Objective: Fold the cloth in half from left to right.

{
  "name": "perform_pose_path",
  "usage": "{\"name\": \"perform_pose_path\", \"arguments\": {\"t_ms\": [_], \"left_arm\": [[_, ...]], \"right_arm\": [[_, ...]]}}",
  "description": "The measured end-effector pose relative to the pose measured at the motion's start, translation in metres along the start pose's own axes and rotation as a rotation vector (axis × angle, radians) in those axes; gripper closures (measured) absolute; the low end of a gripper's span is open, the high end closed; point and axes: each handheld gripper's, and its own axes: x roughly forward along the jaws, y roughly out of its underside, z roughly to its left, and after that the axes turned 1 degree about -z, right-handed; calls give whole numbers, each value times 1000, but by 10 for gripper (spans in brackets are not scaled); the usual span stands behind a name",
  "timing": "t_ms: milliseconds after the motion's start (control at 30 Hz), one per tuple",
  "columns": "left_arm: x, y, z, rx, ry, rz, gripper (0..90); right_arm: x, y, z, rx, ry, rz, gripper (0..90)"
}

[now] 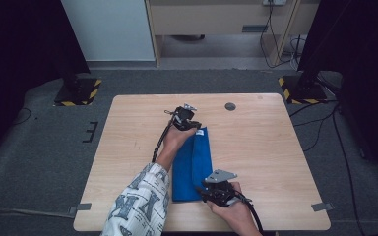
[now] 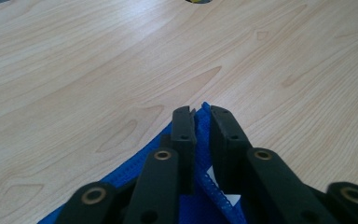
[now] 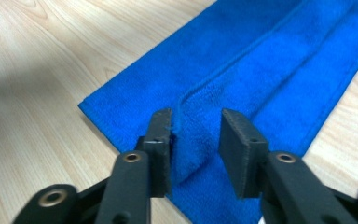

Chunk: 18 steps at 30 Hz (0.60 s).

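With the left hand-held gripper (image 2: 201, 122) nipped nearly closed on the blue towel (image 1: 193, 162) corner and the right hand-held gripper (image 3: 196, 135) half-open around a raised fold, I'd lift both ends level together.

— Where does the cloth (image 1: 193, 164) lie?

— On the table (image 1: 256, 147), a little left of its middle, running from near the front edge back toward the centre.

— And your grippers?

— My left gripper (image 1: 186, 118) sits at the cloth's far end, at its back corner (image 2: 205, 109), with that corner between my jaws. My right gripper (image 1: 217, 189) is at the near end, close to the front edge, its jaws either side of a raised fold (image 3: 191, 135) of the cloth.

— Anything else on the table?

— A round hole (image 1: 230, 106) near the back edge, to the right of my left gripper, behind the cloth.
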Motion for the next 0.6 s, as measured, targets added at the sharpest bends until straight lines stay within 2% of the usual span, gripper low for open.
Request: {"name": "perform_pose_path", "arguments": {"t_ms": [167, 233, 367, 433, 600], "left_arm": [[2, 0, -2, 4, -1, 5, 751], [2, 0, -3, -4, -6, -8, 704], [0, -1, -5, 4, 5, -31, 677], [-1, -2, -5, -7, 21, -45, 657], [-3, -3, -5, -2, 28, -53, 649]], "right_arm": [[-1, 3, -3, 18, 6, 17, 567], [-2, 5, -4, 23, 12, 23, 551], [-3, 7, -8, 41, 21, 33, 546], [-4, 8, -10, 47, 27, 34, 536], [-9, 10, -13, 61, 32, 36, 521]]}}
